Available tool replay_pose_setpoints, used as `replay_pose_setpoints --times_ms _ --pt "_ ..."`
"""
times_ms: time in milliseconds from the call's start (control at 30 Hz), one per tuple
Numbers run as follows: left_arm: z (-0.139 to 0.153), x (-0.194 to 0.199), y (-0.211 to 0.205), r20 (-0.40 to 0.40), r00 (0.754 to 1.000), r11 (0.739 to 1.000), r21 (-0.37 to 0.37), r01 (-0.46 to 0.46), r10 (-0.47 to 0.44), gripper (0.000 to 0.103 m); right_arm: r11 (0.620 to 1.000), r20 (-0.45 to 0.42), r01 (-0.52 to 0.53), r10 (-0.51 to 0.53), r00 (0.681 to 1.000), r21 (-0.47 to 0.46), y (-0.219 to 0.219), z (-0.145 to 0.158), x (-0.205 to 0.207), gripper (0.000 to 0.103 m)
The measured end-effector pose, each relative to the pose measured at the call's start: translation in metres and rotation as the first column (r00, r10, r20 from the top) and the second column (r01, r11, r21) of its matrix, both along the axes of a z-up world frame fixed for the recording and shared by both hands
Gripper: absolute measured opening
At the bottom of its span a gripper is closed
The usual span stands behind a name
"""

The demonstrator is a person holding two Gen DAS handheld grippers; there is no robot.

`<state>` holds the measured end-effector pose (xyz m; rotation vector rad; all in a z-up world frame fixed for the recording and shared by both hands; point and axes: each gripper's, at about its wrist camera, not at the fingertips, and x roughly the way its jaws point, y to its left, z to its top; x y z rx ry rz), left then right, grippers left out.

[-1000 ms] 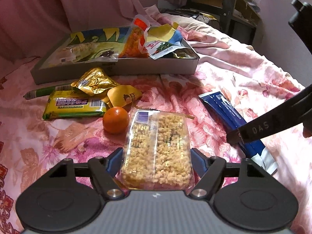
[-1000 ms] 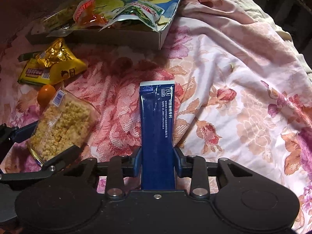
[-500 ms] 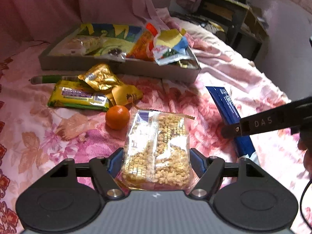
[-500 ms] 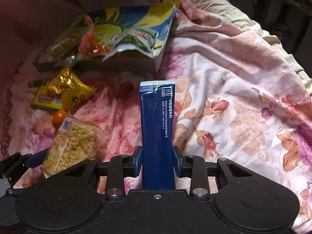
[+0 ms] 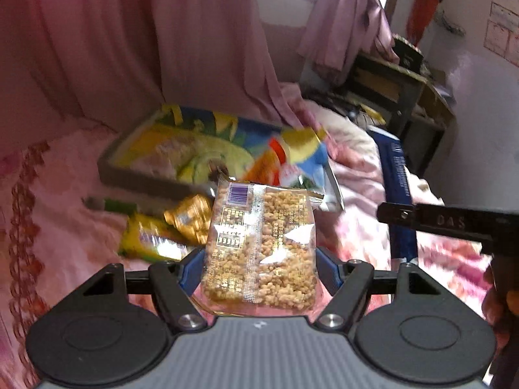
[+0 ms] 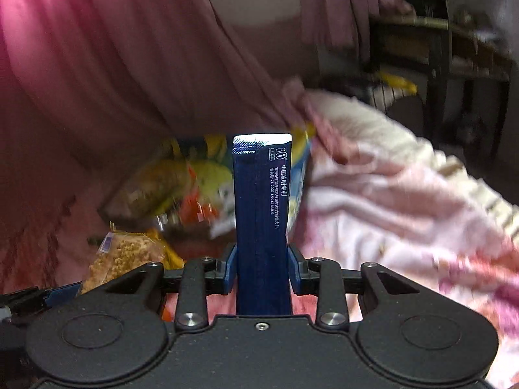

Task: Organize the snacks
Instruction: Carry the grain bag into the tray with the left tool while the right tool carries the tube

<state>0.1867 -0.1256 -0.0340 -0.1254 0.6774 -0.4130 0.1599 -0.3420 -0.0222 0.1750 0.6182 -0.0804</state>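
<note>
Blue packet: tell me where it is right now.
The blue packet stands upright, clamped in the right claw, centre of the right wrist view, in front of the snack box.

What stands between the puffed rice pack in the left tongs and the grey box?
Nothing visible. The puffed rice pack is held above the bed, and the grey box, already partly filled, lies open ahead.

Black claw (image 6: 262, 272) frames, blue pads (image 5: 191, 269), silver screws, "DAS" lettering
</note>
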Motion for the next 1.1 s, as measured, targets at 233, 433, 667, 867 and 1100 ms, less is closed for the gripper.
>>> replay_pose_setpoints --times_ms 233,433,667,867,1100 --pt "0.029 0.074 0.013 0.03 0.998 0.998 -0.03 -0.06 0.061 0.075 0.996 0.177 0.078 -0.086 0.98 0.054 -0.016 0.012 0.022 0.034" --pt "0.027 0.128 0.012 0.086 0.994 0.997 -0.04 -0.061 0.064 0.075 0.981 0.259 0.152 -0.179 0.949 0.121 -0.037 0.021 0.051 0.034" --pt "-0.014 0.16 0.016 0.084 0.994 0.99 -0.135 -0.052 0.063 0.075 0.977 0.238 0.18 -0.202 0.95 0.11 -0.037 0.012 0.106 0.034" --pt "-0.026 0.167 0.004 0.109 0.994 0.993 -0.116 -0.015 0.028 0.075 0.984 0.13 0.178 -0.174 0.976 -0.022 -0.019 -0.011 0.14 0.034" --pt "-0.043 0.173 -0.006 0.068 0.998 0.997 -0.08 -0.005 0.01 0.075 0.98 0.05 0.164 -0.159 0.986 -0.11 -0.009 -0.032 0.159 0.034"
